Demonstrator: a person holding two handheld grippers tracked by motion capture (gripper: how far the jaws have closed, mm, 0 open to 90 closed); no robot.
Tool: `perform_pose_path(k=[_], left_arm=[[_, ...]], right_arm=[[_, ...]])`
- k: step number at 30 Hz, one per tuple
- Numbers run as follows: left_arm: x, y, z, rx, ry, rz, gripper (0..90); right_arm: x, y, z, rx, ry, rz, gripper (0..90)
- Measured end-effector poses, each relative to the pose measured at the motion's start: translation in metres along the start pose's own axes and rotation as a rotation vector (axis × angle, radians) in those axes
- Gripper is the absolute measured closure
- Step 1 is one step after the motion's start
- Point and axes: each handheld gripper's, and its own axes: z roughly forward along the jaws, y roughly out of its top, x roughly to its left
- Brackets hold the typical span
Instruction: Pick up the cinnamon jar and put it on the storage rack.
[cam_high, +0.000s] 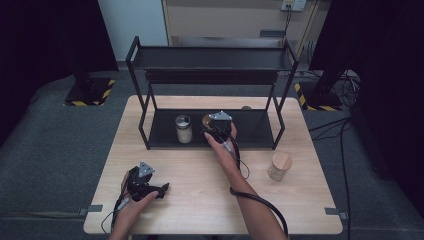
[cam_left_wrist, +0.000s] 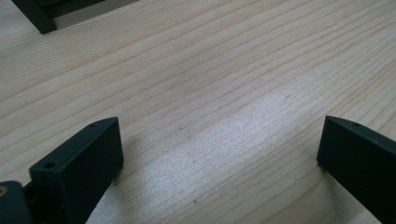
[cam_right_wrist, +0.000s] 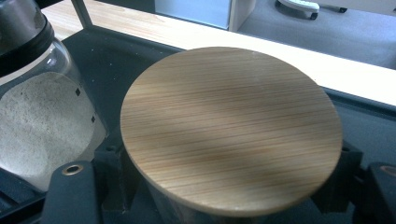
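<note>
The right gripper (cam_high: 214, 131) has its jaws clenched around a jar with a wooden lid (cam_right_wrist: 231, 128), on the lower shelf of the black rack (cam_high: 260, 127), just right of a jar with a metal lid (cam_high: 183, 128). The held jar seems to be glass, so probably rigid, smooth and fragile; gripping the body under the lid looks safest. The left gripper (cam_high: 161, 190) rests on the tabletop (cam_high: 200, 200) at the near left, jaws released and empty.
</note>
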Motion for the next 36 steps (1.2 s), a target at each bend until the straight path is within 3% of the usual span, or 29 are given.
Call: perform_pose_path(k=[13,21,24,36], left_arm=[[0.0,0.0,0.0,0.0,0.0,0.0,0.0],[0.0,0.0,0.0,0.0,0.0,0.0,0.0],[0.0,0.0,0.0,0.0,0.0,0.0,0.0],[0.0,0.0,0.0,0.0,0.0,0.0,0.0]], right_arm=[[-0.003,-0.002,-0.009,-0.007,0.014,0.01,6.6],[-0.01,-0.006,-0.026,-0.008,0.021,0.013,4.1],[-0.014,-0.008,-0.033,-0.009,0.033,0.038,4.0],[-0.017,-0.01,-0.063,-0.016,0.03,0.01,3.6]])
